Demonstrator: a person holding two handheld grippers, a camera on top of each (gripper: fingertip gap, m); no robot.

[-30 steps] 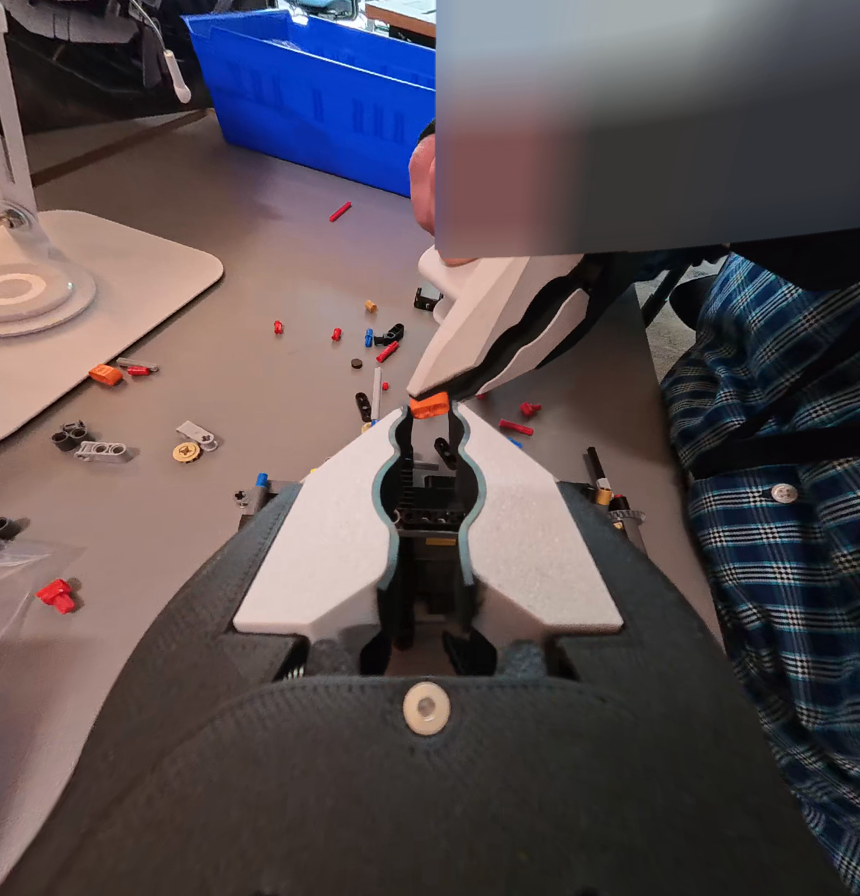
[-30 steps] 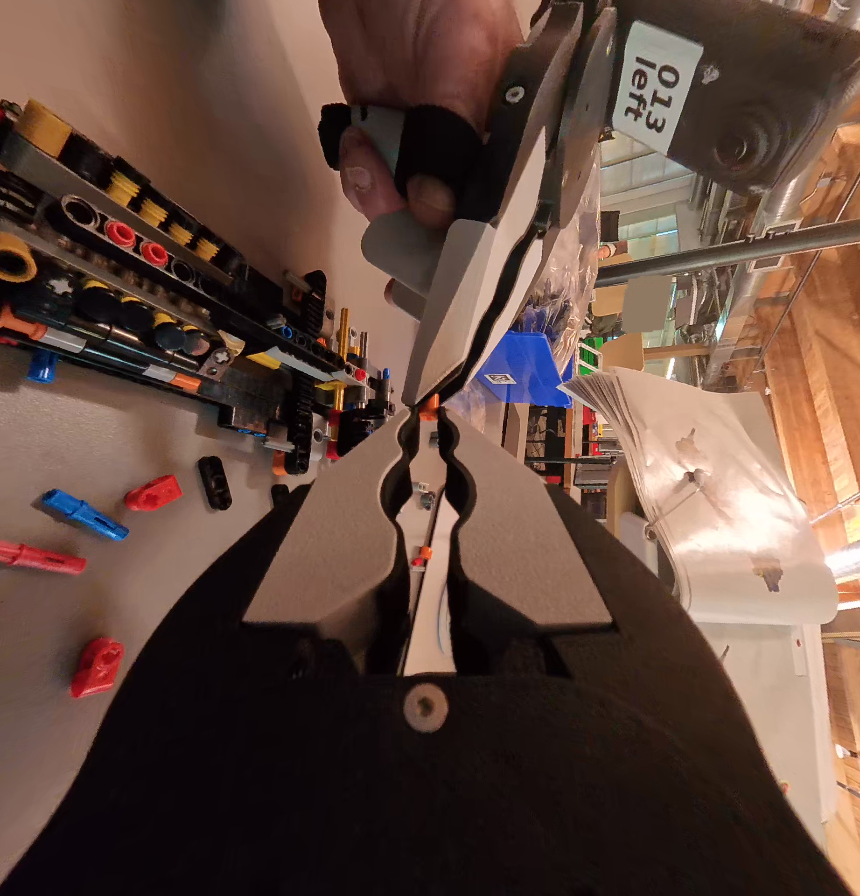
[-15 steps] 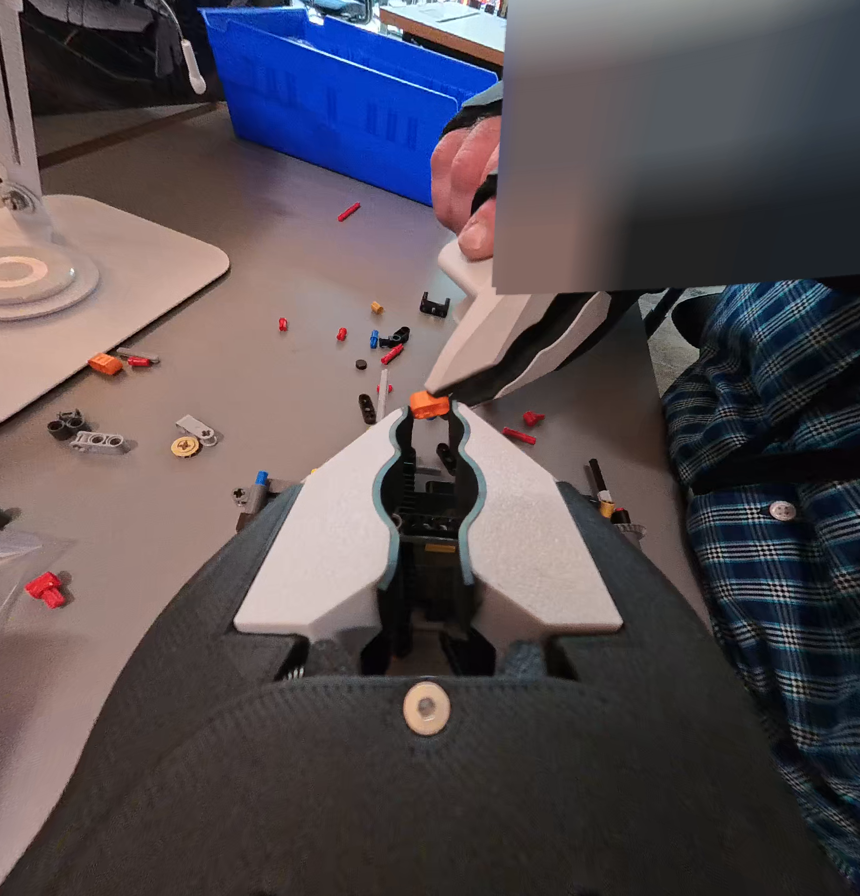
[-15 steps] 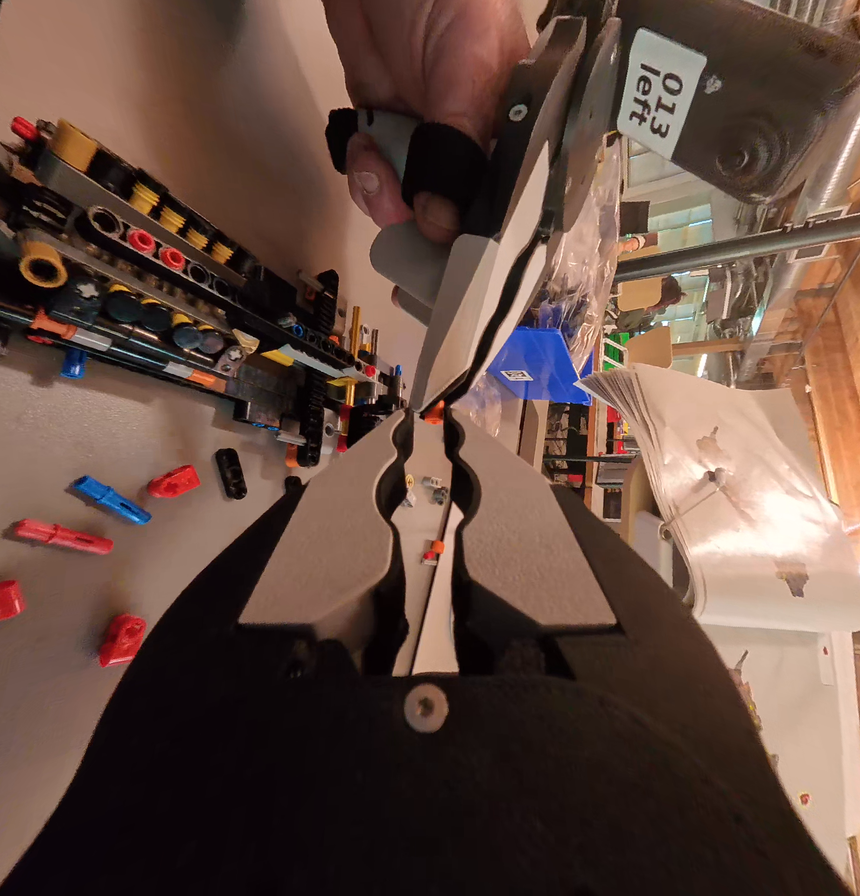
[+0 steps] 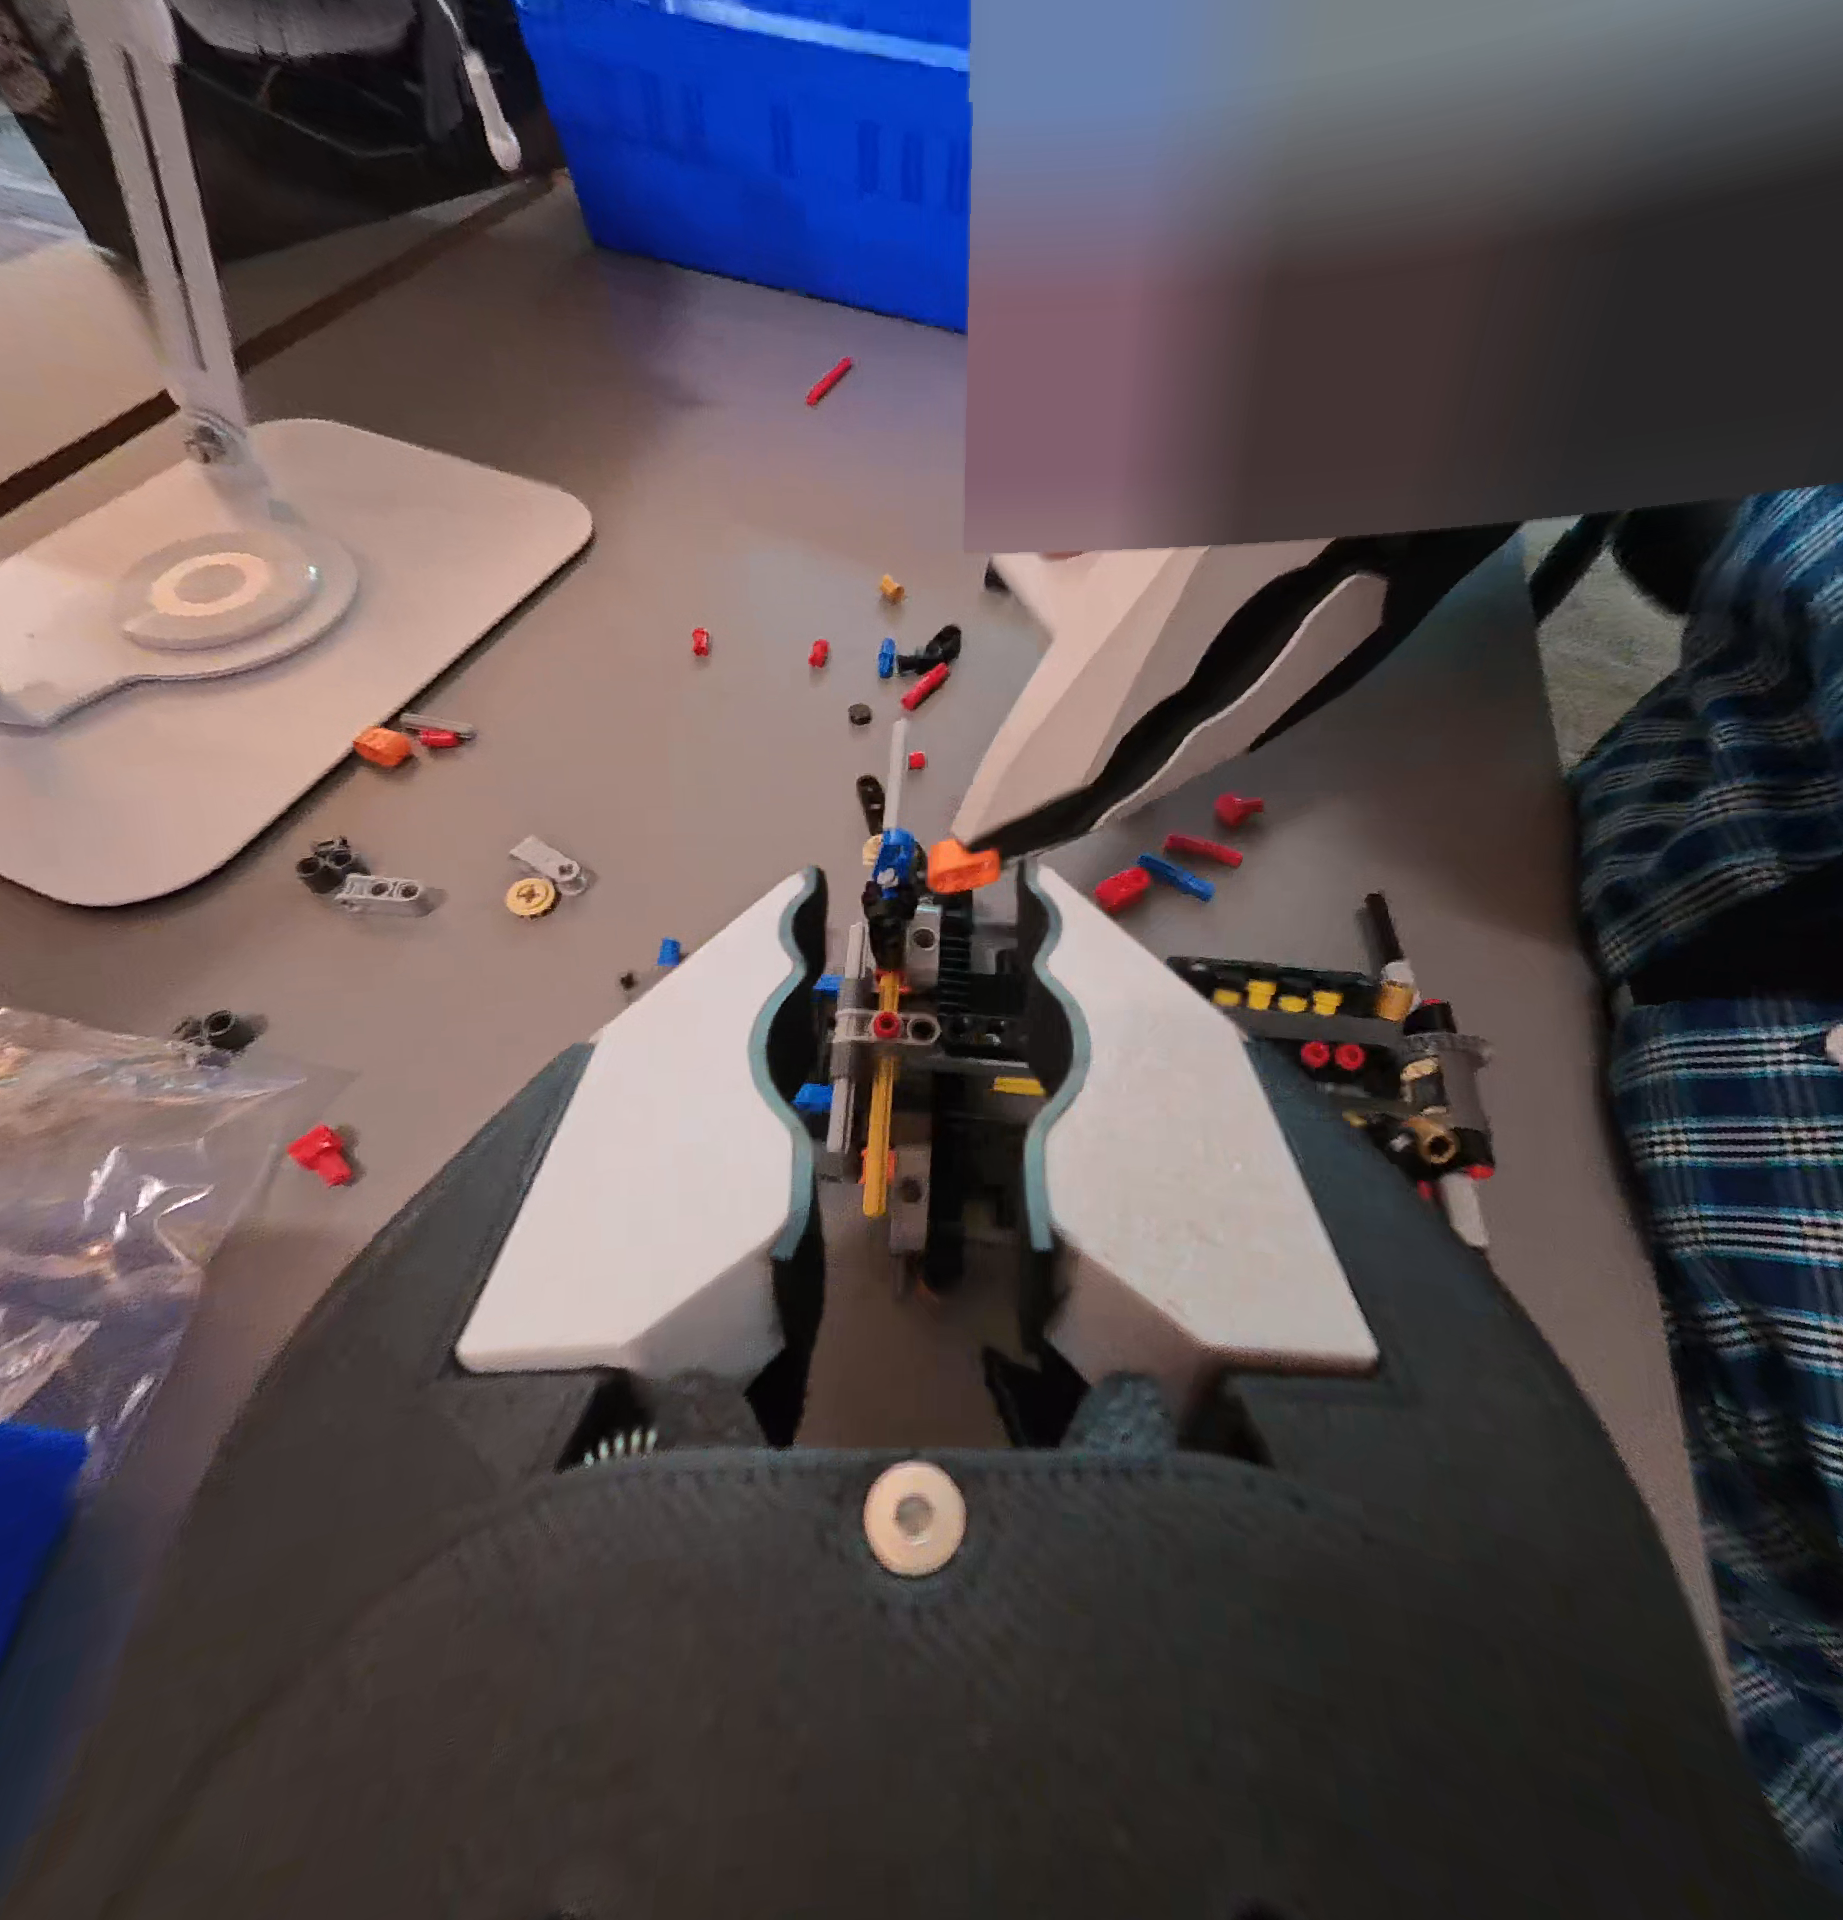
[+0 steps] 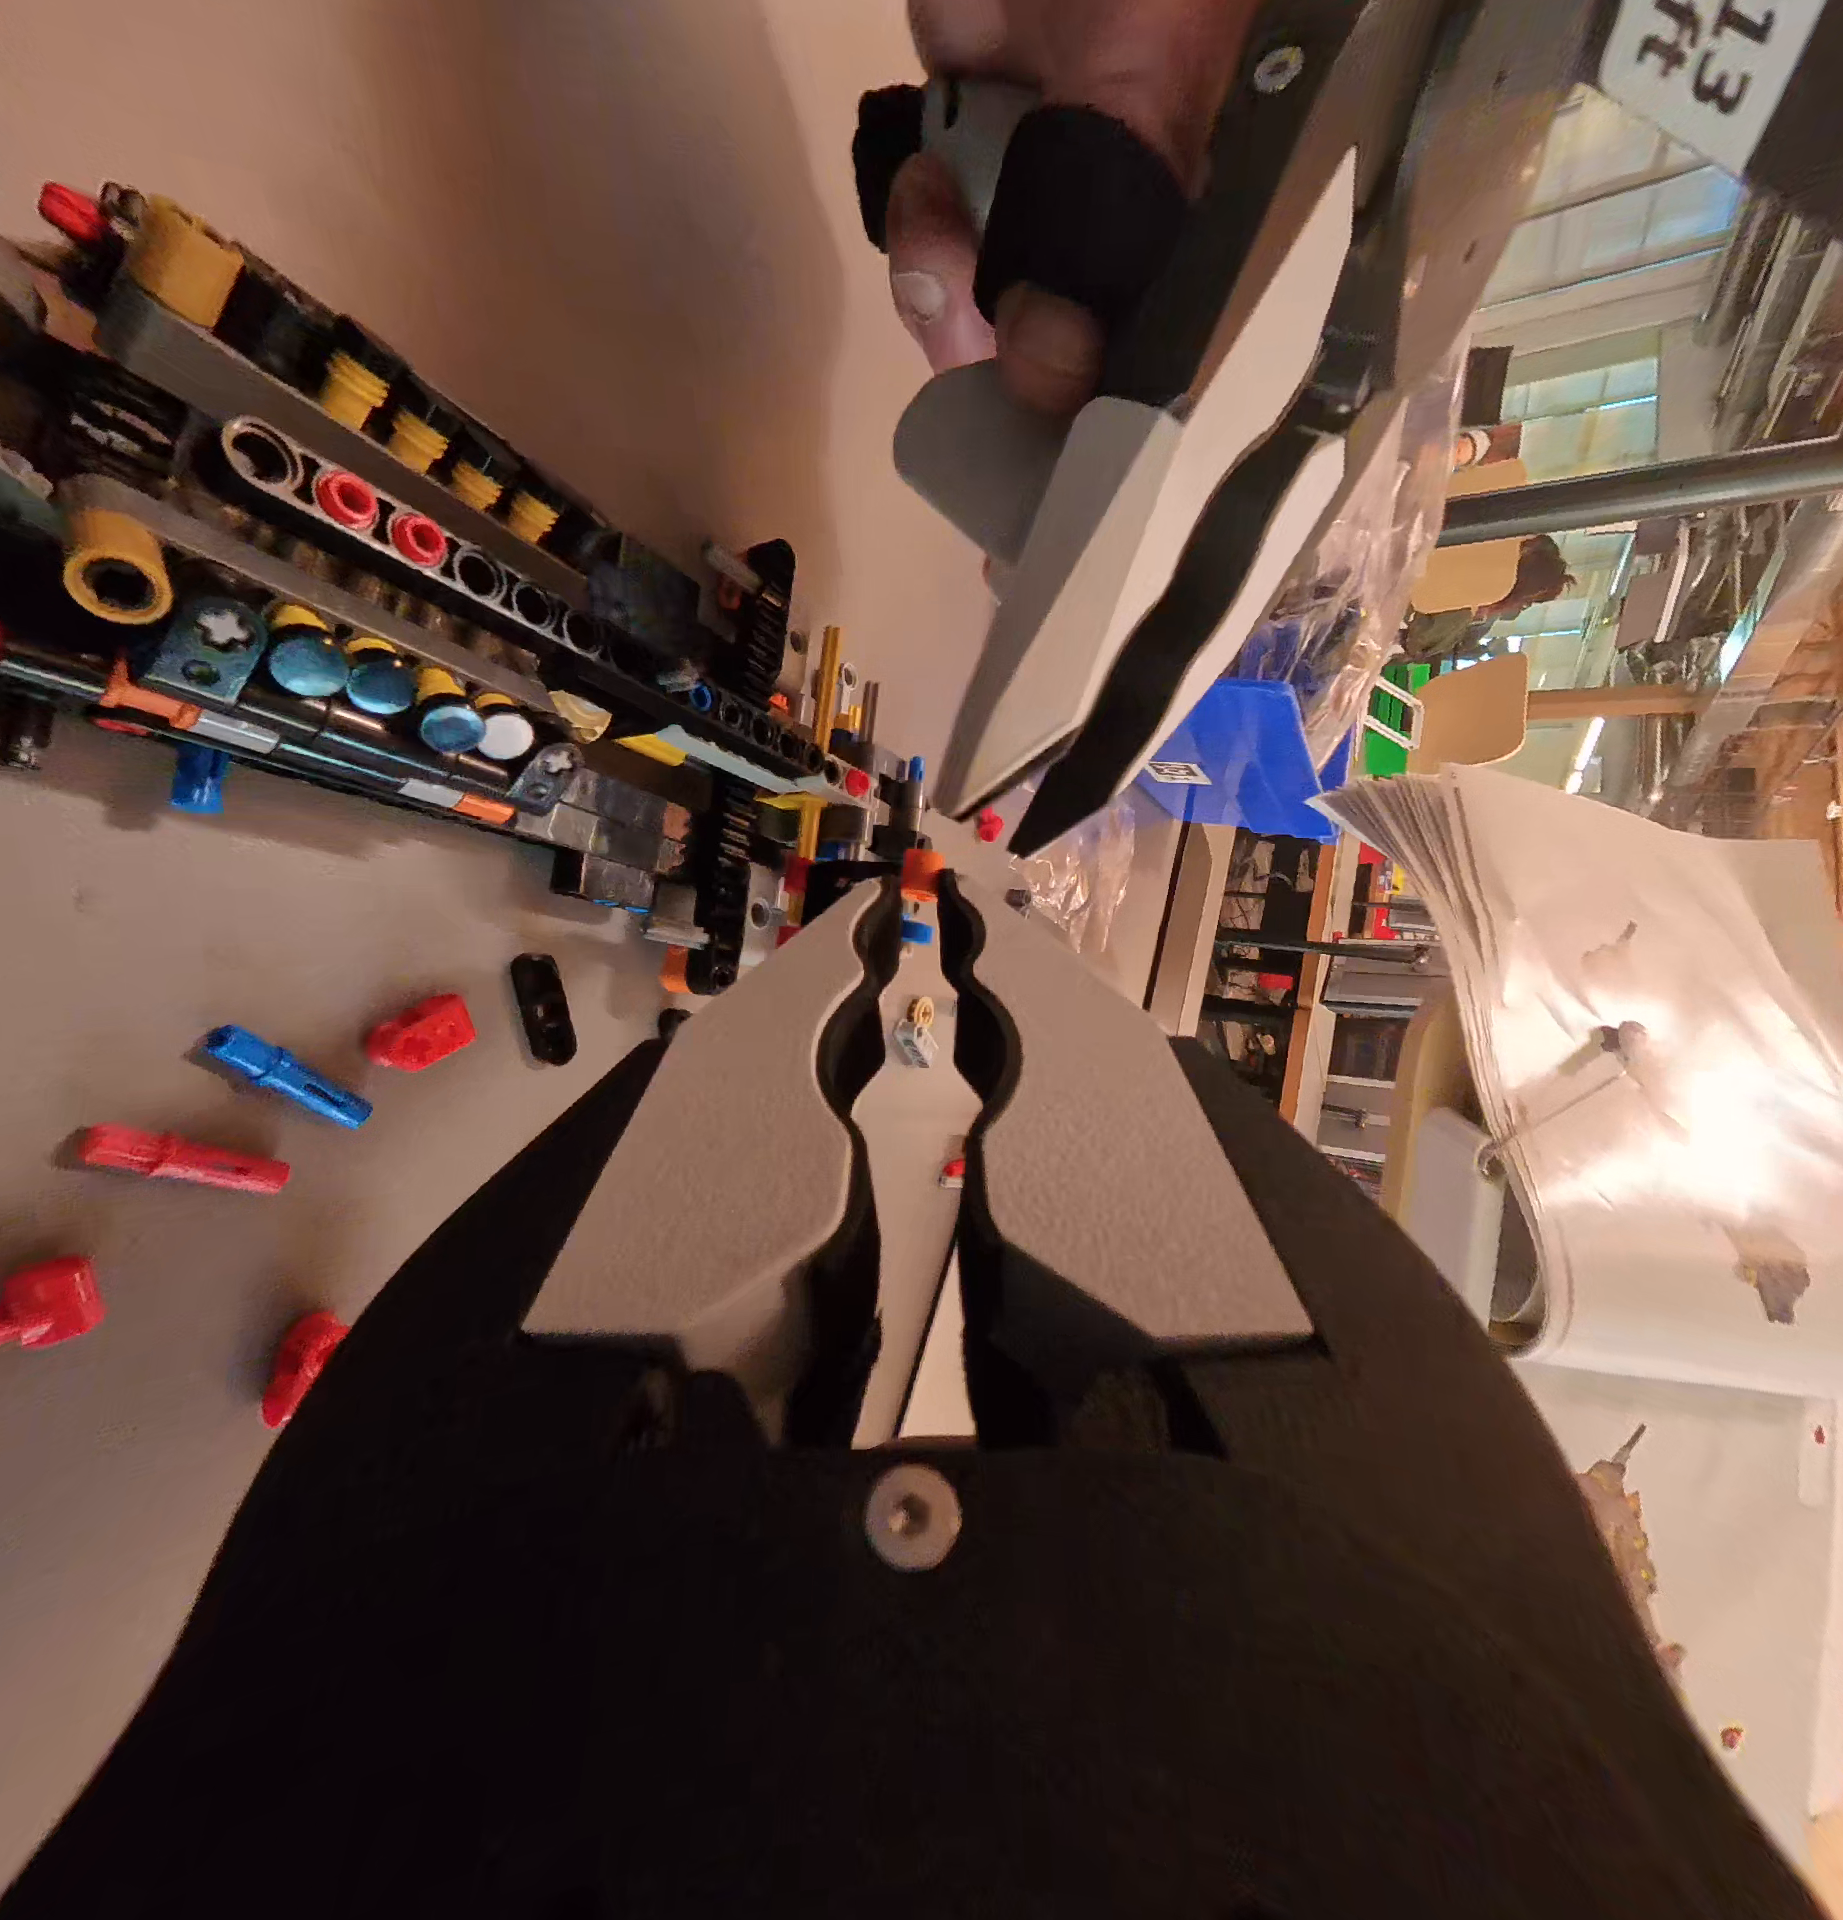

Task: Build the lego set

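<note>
A small orange lego piece (image 5: 962, 864) is pinched in the tips of my right gripper (image 5: 974, 840), which reaches in from the upper right. My left gripper (image 5: 922, 883) is open, its white fingers (image 5: 688, 1091) apart on either side of the long black lego assembly (image 5: 1332, 1029) lying on the grey table below. In the right wrist view my right gripper (image 6: 922, 885) is shut on the orange piece (image 6: 922, 869). The left gripper (image 6: 990, 831) hangs just above it, jaws apart. The assembly (image 6: 429, 623) stretches to the left.
Loose red, blue and black pieces (image 5: 1166, 873) lie scattered on the table (image 5: 636, 468). A blue bin (image 5: 771, 156) stands at the back, a white stand base (image 5: 221, 644) left, a plastic bag (image 5: 65, 1195) near left. A person's plaid shirt (image 5: 1748, 935) is right. An open booklet (image 6: 1623, 1039) stands beyond. My left and right fingertips are right by each other.
My left gripper has opened and let go of the orange piece, which stays in my right gripper. The left gripper has drawn back, so the assembly shows between its fingers.
</note>
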